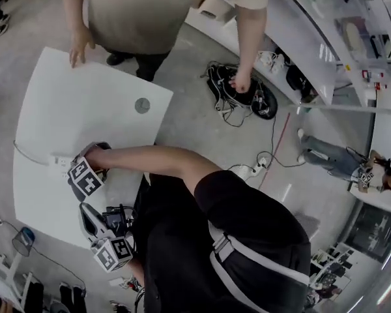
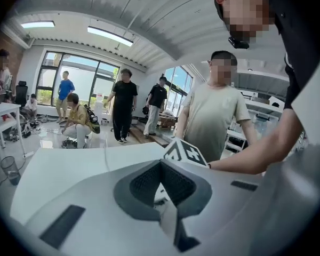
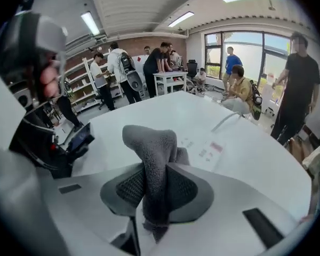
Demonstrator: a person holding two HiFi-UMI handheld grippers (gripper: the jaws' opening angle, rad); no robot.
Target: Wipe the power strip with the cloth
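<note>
No word, brand or number could be read anywhere. The power strip, lying on the table just beyond the tips of the right gripper, carried a small red label and a few grey printed marks, all too small and blurred to make out. The marker cubes on it and on the left gripper bore only black-and-white square patterns, no letters.

What stays out of sight

In the head view the right gripper covers most of the power strip, and only one white end of it shows. In the right gripper view the cloth hides the strip's near part, and the print on the strip is too small to read.
</note>
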